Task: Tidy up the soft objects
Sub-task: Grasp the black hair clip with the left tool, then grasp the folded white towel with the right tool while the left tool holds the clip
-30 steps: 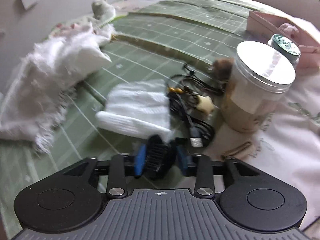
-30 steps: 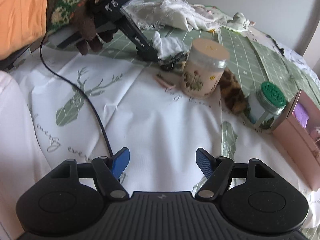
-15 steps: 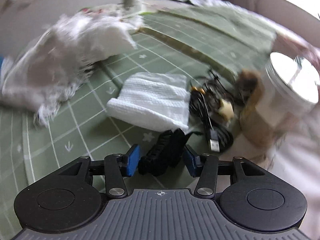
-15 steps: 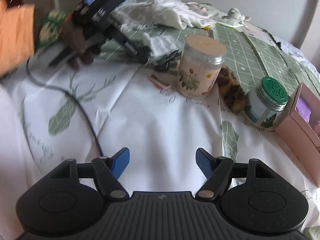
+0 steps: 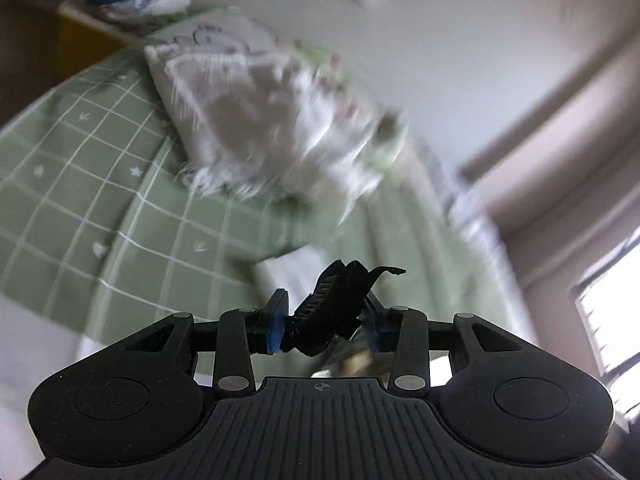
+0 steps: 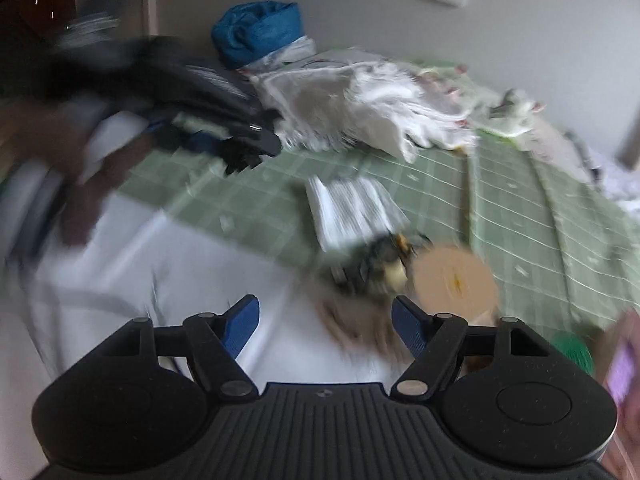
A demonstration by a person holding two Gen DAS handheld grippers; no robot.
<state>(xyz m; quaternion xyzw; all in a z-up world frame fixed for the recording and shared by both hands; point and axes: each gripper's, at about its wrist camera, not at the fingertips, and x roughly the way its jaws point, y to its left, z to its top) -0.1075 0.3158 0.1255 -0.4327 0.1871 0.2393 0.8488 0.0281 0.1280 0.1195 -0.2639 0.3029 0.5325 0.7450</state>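
I see a bed with a green checked cover (image 6: 520, 216) and a white sheet (image 6: 132, 252) next to it, under a pale wall. Both pictures are blurry.

My left gripper (image 5: 325, 322) is up in the air, well above the bed. Its blue fingers (image 5: 277, 322) are pressed in on a small black ribbed thing (image 5: 334, 304) (it looks like soft cloth or a strap, but I cannot tell which). One end of it sticks up and curls past the fingertips. Beyond it lies a fluffy white fringed cloth (image 5: 256, 120) on the green cover.

My right gripper (image 6: 325, 322) hangs over the white sheet. Its fingers are spread wide and hold nothing. In front of it I see a folded white towel (image 6: 352, 204) on the green cover, a dark tangle of cables (image 6: 376, 260) just beside the towel, and a jar with a tan lid (image 6: 456, 280) next to the cables. A blue bundle (image 6: 258, 32) sits far back by the wall.
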